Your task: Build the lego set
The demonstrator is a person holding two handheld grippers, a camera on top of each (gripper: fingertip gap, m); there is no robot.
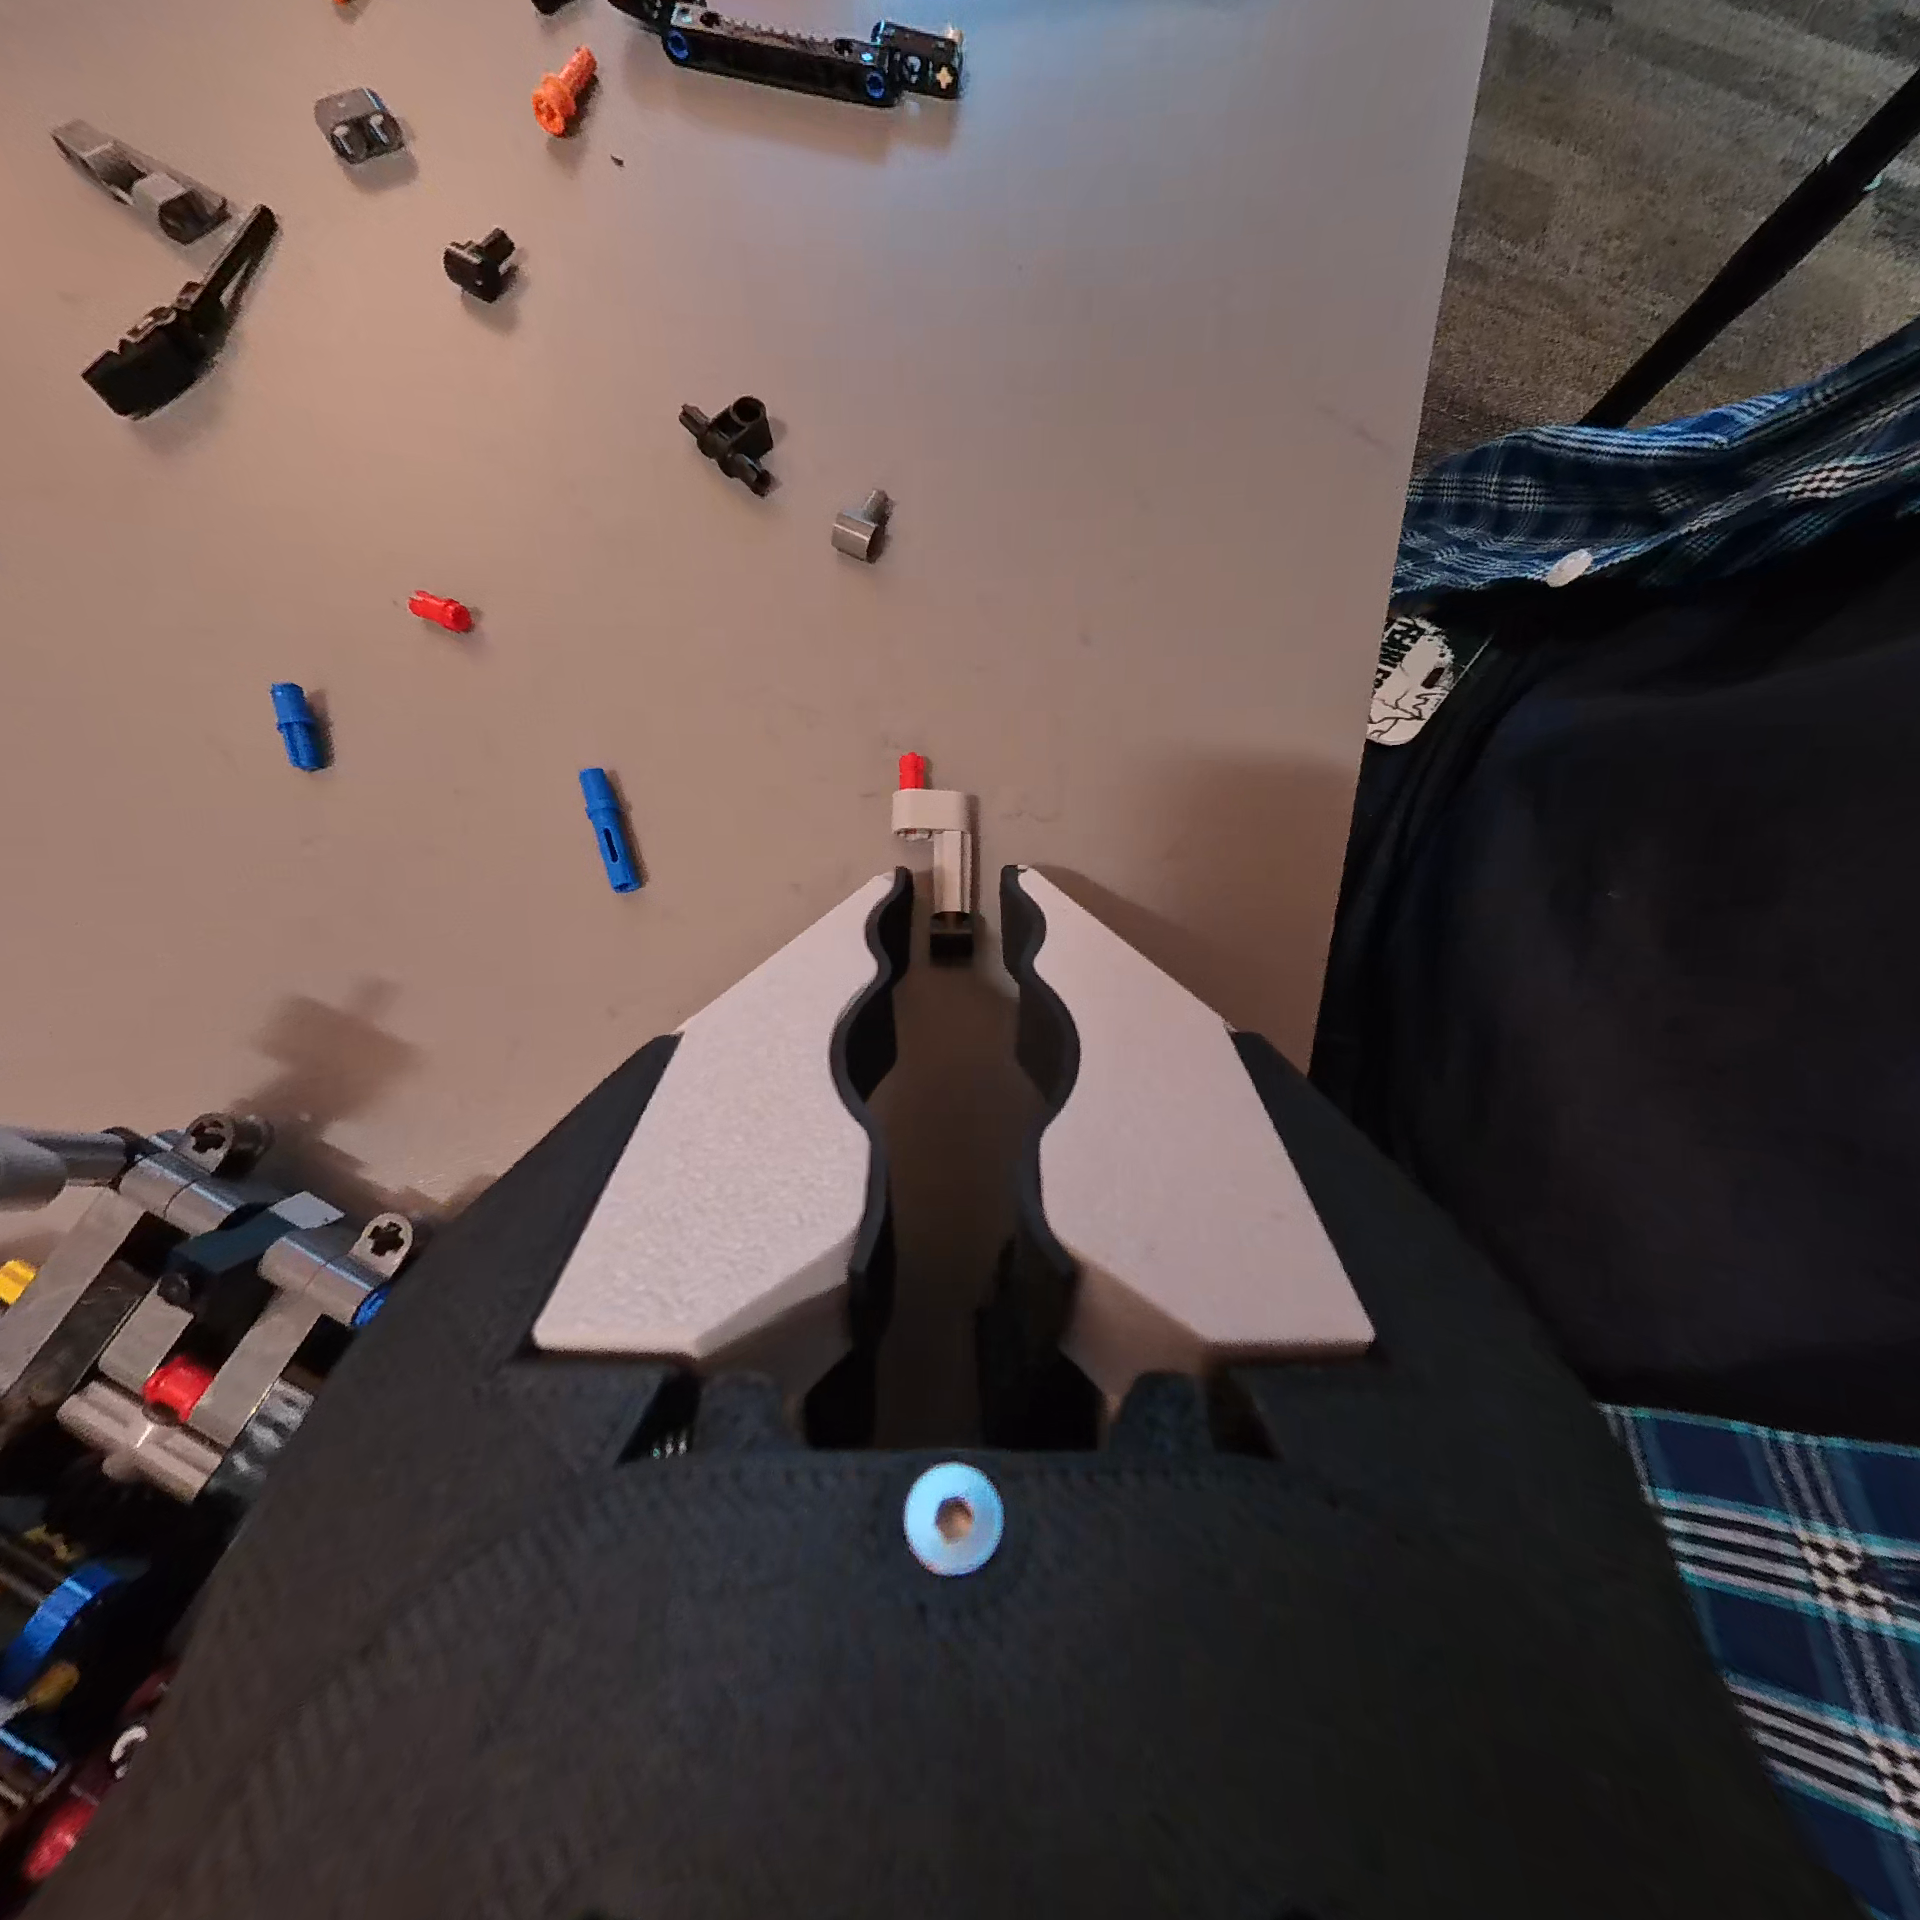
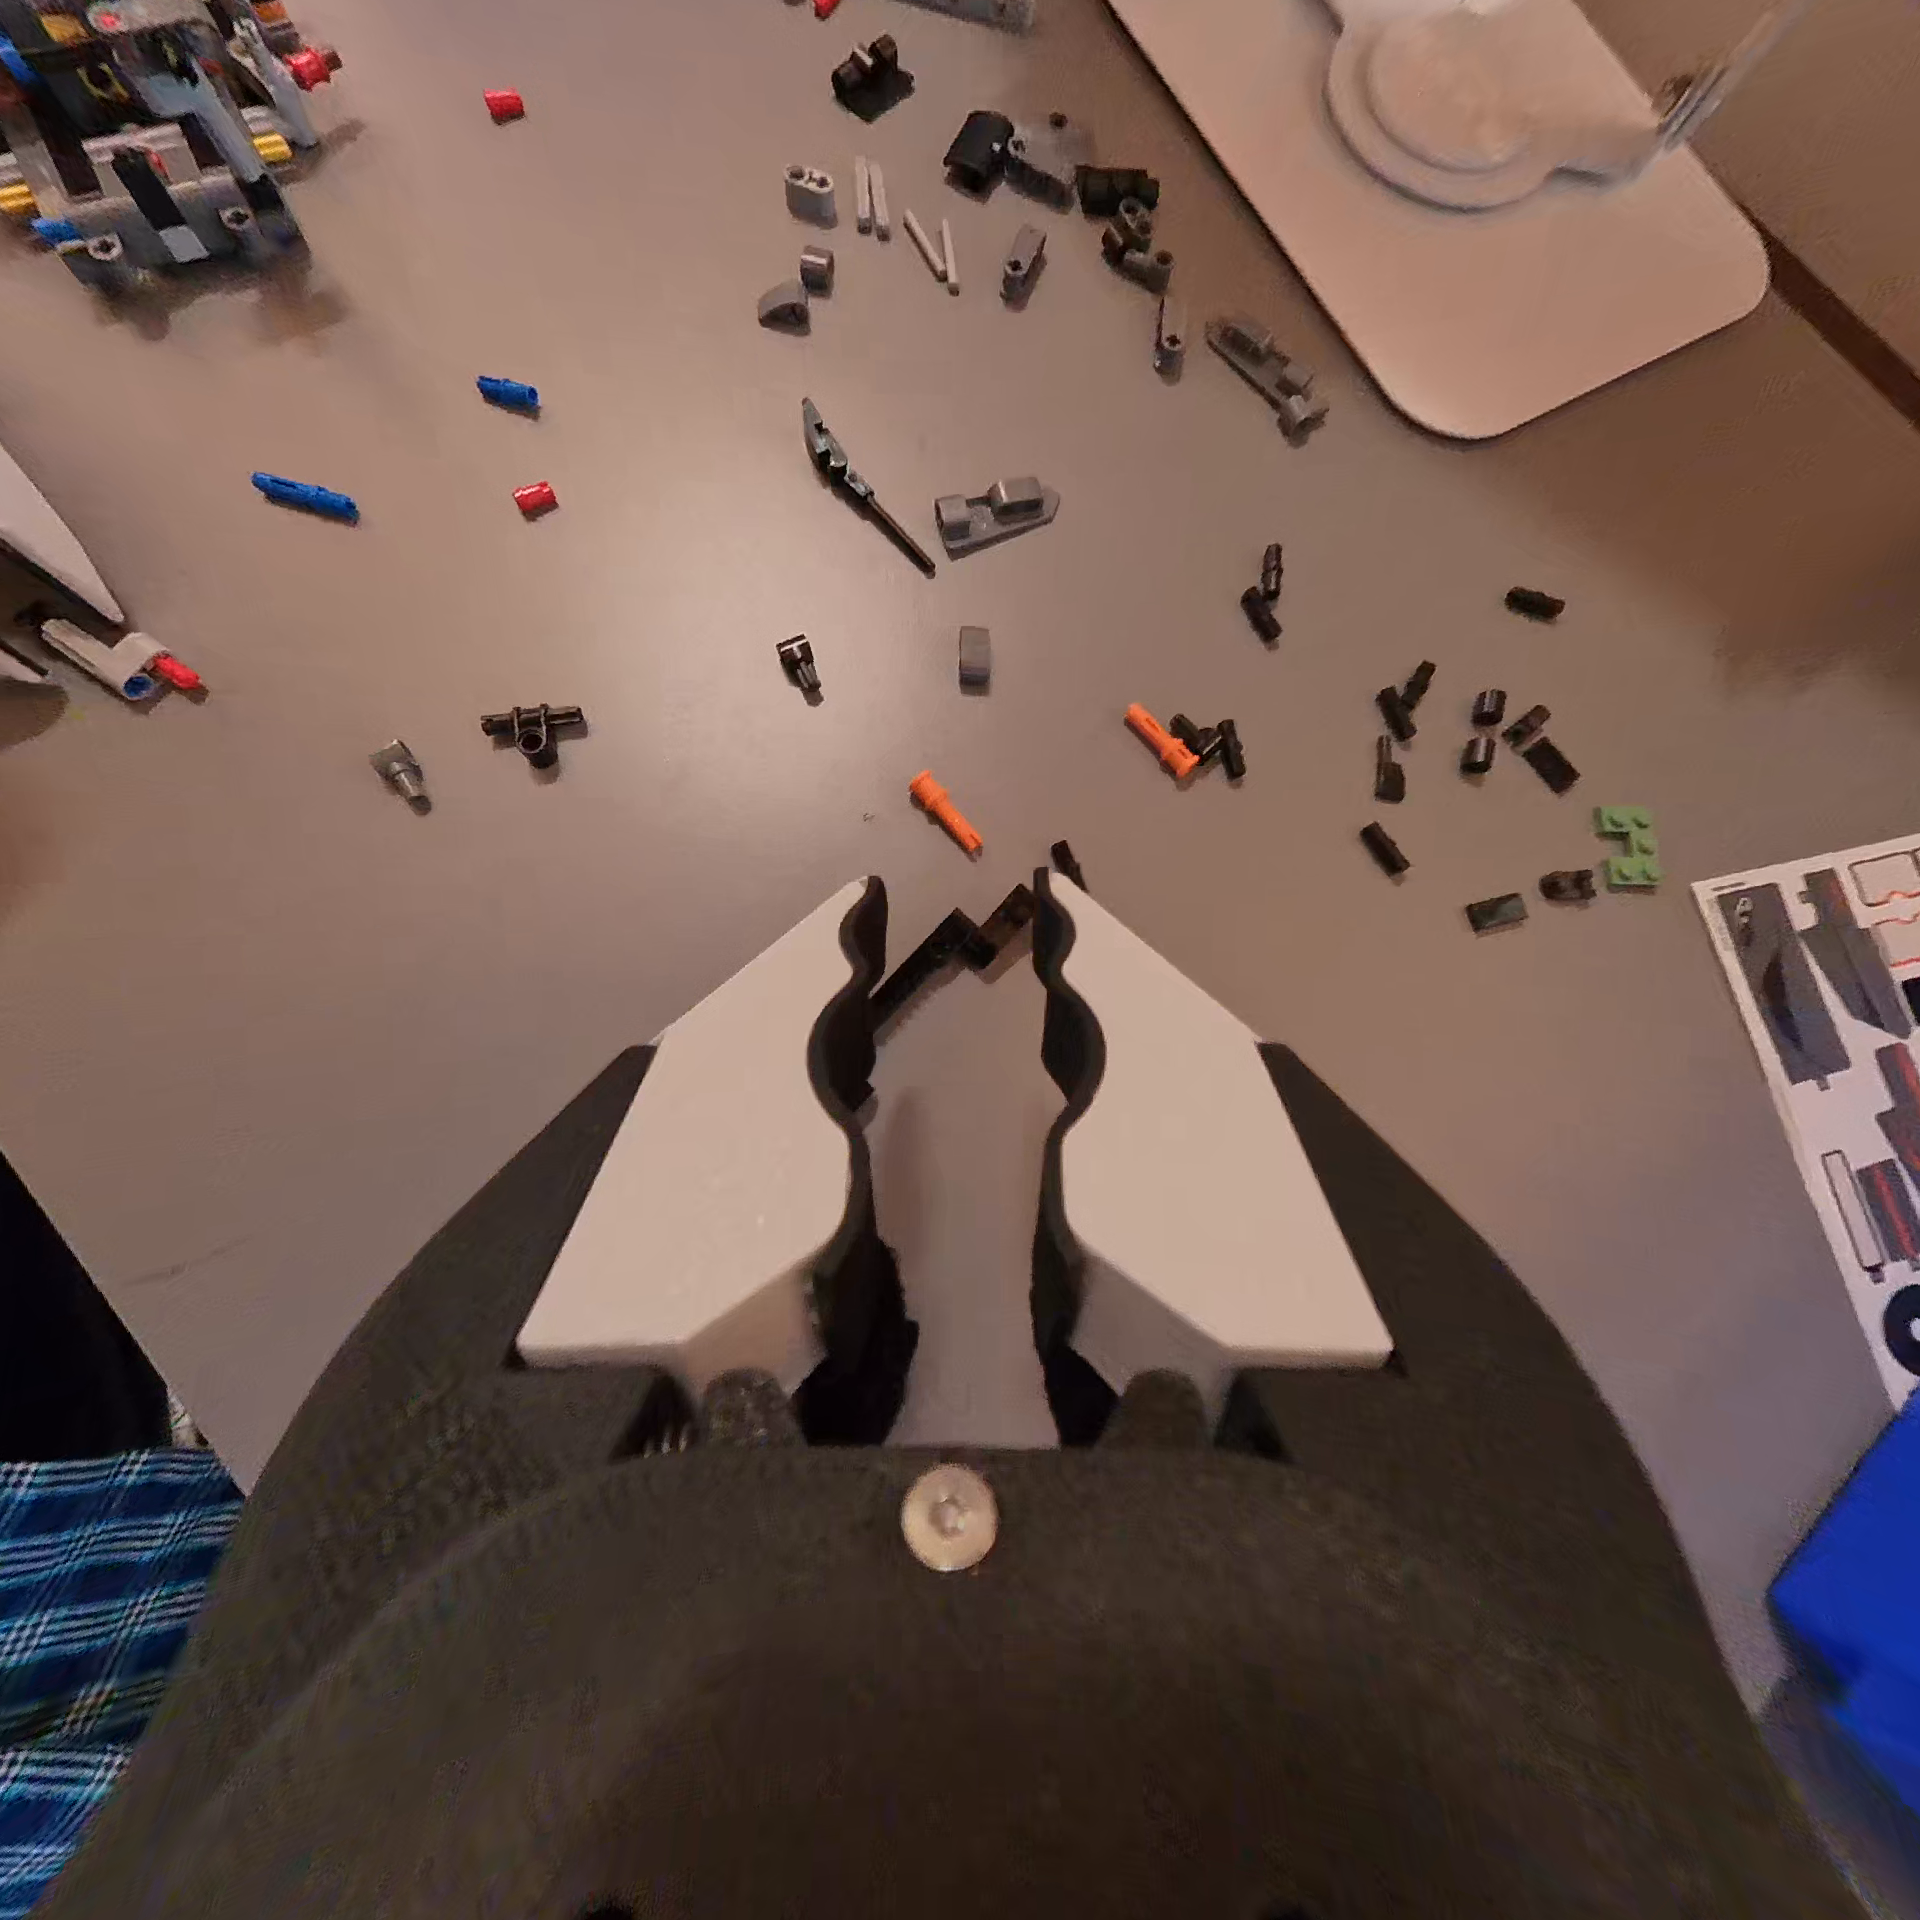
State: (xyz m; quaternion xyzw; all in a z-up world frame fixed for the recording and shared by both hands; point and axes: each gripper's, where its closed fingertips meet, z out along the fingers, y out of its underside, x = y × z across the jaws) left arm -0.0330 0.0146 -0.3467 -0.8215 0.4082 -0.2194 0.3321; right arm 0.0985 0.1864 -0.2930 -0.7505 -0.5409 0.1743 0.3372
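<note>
Lying flat on the grey-brown tabletop (image 1: pixel 1039 364), the light grey L-shaped Lego connector with a red pin at its far end (image 1: pixel 940 842) sits between the fingertips of the left gripper (image 1: pixel 956 883). Its long axis runs along the fingers, the red pin pointing away from the camera and a black stub at its near end. The jaws stand slightly apart on either side of this piece; whether they touch it cannot be determined.

In the left wrist view, two blue pins and one loose red pin lie left of the connector, and the partly built grey and black Lego assembly (image 1: pixel 177 1340) sits near-left of it.

The right gripper (image 2: pixel 961 899) hovers with jaws parted around a black angled Lego beam (image 2: pixel 951 951), which lies diagonally across the gap; actual contact cannot be confirmed. Two orange pins lie just beyond those fingertips. One green plate (image 2: pixel 1629 847) rests to the right.
</note>
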